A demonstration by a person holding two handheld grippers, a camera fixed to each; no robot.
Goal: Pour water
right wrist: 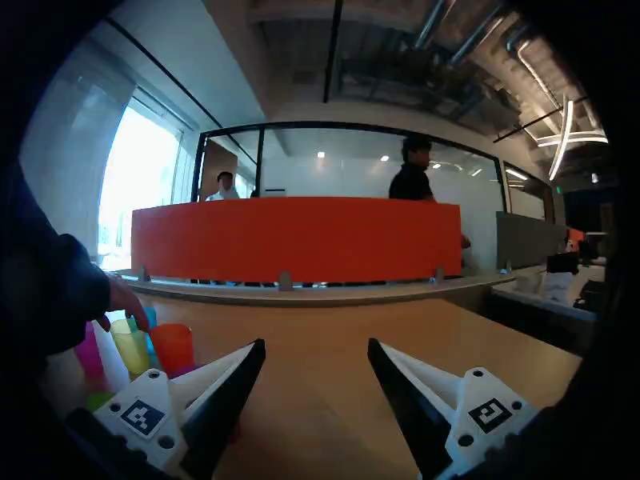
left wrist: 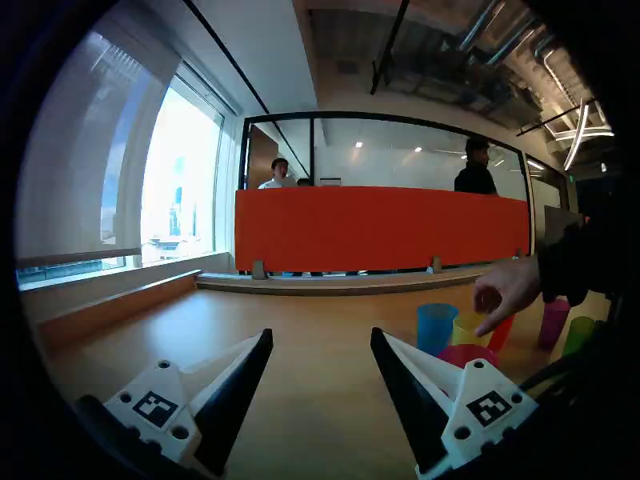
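My left gripper [left wrist: 320, 332] sits low over the wooden table [left wrist: 320, 416], its two fingers spread apart with only bare tabletop between them. Each finger carries a square black-and-white tag [left wrist: 154, 408], a block pattern and not lettering. Off to its right stands a cluster of plastic cups: a blue cup [left wrist: 436, 326], a yellow cup [left wrist: 466, 328] touching it, a red cup [left wrist: 503, 333], a pink cup [left wrist: 466, 354] nearest me, then a magenta cup [left wrist: 554, 320] and a green cup [left wrist: 578, 334] farther right. A hand [left wrist: 508, 288] in a dark sleeve reaches down to the yellow cup's rim; I cannot tell if it grips.

My right gripper [right wrist: 316, 344] is likewise spread wide and holds nothing. In its view the cups stand at the left, beside its left finger. An orange partition [left wrist: 380, 228] closes the table's far edge.
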